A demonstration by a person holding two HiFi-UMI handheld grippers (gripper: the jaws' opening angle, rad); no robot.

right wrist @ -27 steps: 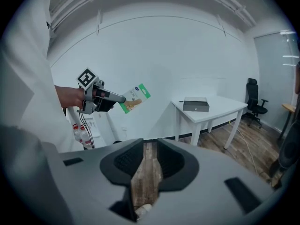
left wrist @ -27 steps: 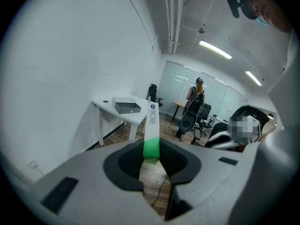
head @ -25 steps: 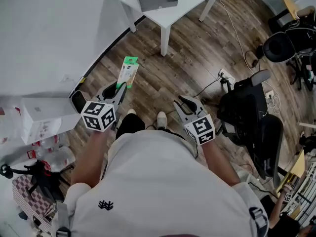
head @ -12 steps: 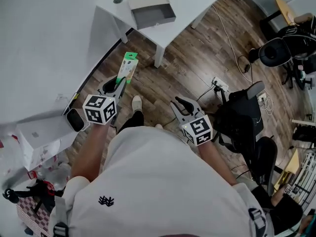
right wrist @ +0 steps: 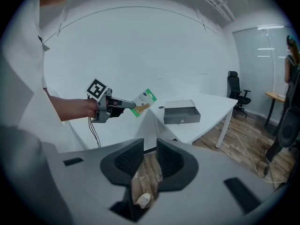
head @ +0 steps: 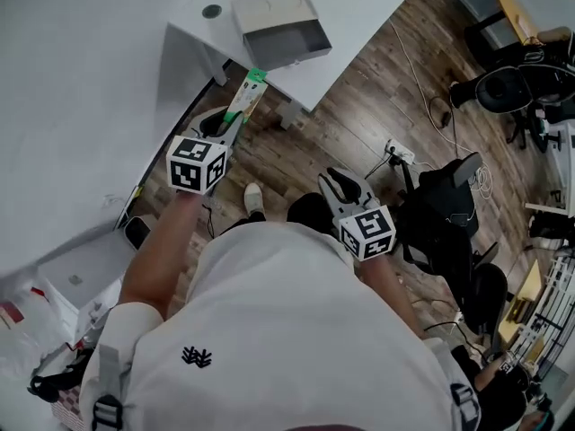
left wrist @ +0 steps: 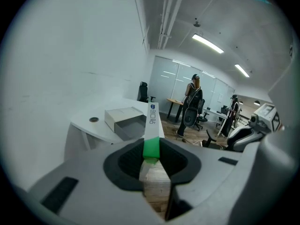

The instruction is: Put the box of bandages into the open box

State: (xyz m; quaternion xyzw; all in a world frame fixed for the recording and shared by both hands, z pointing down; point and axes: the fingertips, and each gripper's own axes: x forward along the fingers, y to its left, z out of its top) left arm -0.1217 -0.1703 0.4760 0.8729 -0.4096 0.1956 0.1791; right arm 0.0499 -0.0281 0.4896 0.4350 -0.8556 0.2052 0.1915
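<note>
The left tongs (head: 234,122) pinched the box of bandages (head: 249,92), short of the open box (head: 286,34) ahead on the surface (head: 359,16), apparently mid-carry and needing a reach over its rim, while the right tongs (head: 341,183) stood slightly spread, empty.

Green-white bandage box (head: 249,94) aloft, tilted; grey open box (head: 287,36) nearby.

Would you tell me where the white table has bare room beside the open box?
The white table is bare right of the open box in the head view. Left of it is tighter: a round cable cap sits there.
</note>
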